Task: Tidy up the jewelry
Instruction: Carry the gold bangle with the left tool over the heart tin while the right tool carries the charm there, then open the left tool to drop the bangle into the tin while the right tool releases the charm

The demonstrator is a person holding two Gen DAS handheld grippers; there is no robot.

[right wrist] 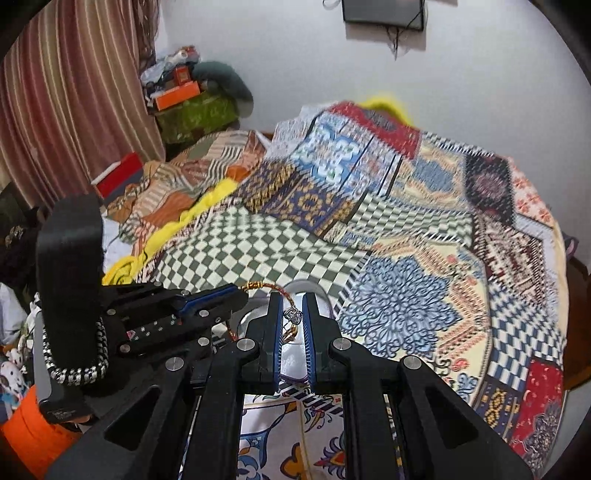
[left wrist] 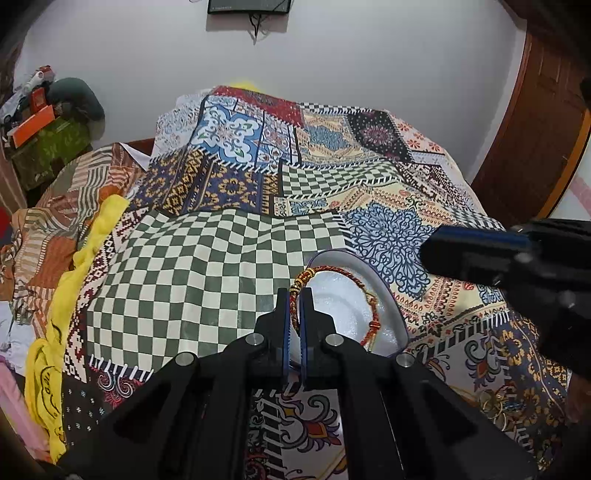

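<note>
Bed under a patchwork-patterned cotton bedspread (left wrist: 236, 258). White oval tray with a dark rim (left wrist: 388, 291) lying directly on it, toward 6 o'clock; crumpled yellow cloth (left wrist: 85, 258) along 9 o'clock edge.

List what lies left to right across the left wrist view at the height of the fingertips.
Yellow cloth → checkered patch of the bedspread → left gripper shut on red thread bracelet → white dish → right gripper.

Wall screen (left wrist: 248, 5) cut off by top edge in both views, bedspread's far half (right wrist: 424, 177) smeared w/ motion blur in right-wrist view, white tray (right wrist: 306, 288) mostly hidden behind fingers (right wrist: 275, 314), small jewelry pile (left wrist: 498, 406) too blurry to ID.
</note>
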